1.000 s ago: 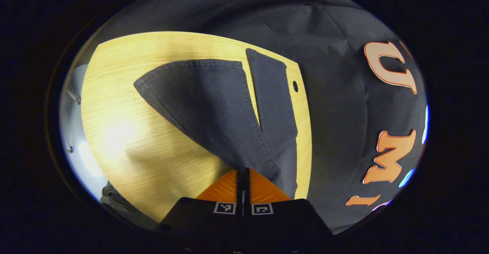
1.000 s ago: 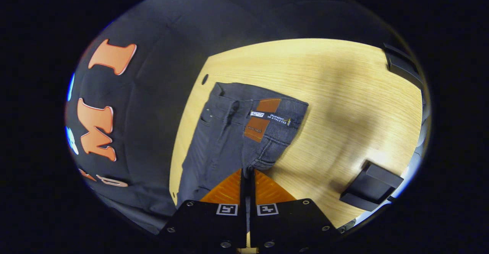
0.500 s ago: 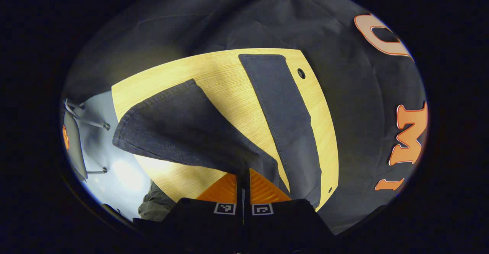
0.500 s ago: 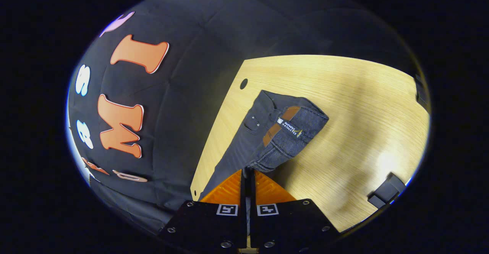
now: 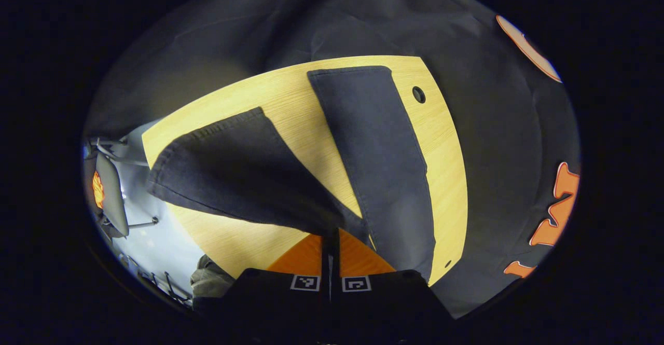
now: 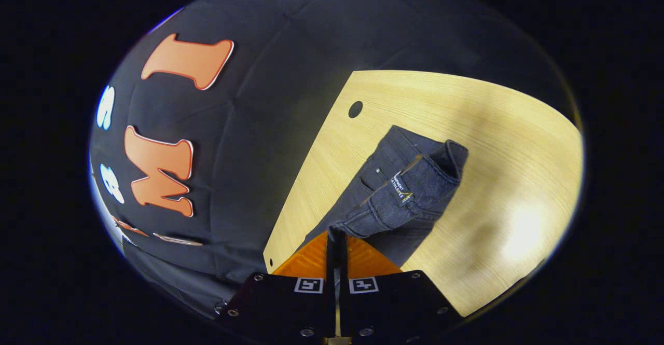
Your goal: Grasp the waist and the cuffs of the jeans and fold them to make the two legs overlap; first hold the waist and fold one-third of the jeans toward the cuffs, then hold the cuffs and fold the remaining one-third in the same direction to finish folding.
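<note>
Light wooden table (image 5: 446, 142), dark jeans (image 5: 381, 148) lying on it

Left hand-held gripper (image 5: 330, 241): black body carrying two small square black-and-white markers side by side. Right hand-held gripper (image 6: 337, 241): the same black body and marker pair, plus round silver screws along its edges.

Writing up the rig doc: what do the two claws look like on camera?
Both match: the left claw and right claw each have two wedge-shaped ribbed fingers on a black body carrying a pair of square black-and-white marker tags. The right claw's body also shows small round screws.
</note>
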Demonstrator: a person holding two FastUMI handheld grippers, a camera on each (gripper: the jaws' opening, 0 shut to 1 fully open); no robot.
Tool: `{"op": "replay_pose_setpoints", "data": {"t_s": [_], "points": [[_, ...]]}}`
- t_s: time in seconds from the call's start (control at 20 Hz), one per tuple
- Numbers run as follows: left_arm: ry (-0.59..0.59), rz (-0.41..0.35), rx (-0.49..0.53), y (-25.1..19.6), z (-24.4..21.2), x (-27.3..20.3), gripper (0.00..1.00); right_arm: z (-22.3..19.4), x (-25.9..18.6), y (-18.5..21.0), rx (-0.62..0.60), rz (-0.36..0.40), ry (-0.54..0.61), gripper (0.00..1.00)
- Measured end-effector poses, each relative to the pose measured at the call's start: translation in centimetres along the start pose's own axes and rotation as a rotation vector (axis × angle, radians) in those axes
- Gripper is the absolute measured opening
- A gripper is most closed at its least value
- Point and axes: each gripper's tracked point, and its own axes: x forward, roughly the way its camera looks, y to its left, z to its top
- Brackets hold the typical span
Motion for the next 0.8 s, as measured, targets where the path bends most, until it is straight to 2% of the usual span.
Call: {"op": "replay_pose_setpoints", "data": {"t_s": [0.2,0.45,0.6,0.8], "points": [[-0.015,-0.013,0.027,-5.3,3.2,1.6,0.01,1.8,3.7,0.7,-0.001,-0.019,0.016,0.04],[-0.006,-0.040,0.078,-11.2,8.3,7.3,0.01,3.9,9.4,1.1,-0.037,-0.058,0.032,0.04],[0.011,-0.026,0.106,-12.8,10.1,10.6,0.01,4.8,13.0,0.8,-0.041,-0.084,0.033,0.04],[-0.025,-0.012,0.156,-14.5,12.0,13.1,0.10,5.5,15.8,-0.4,0.005,-0.161,0.016,0.04]]}}
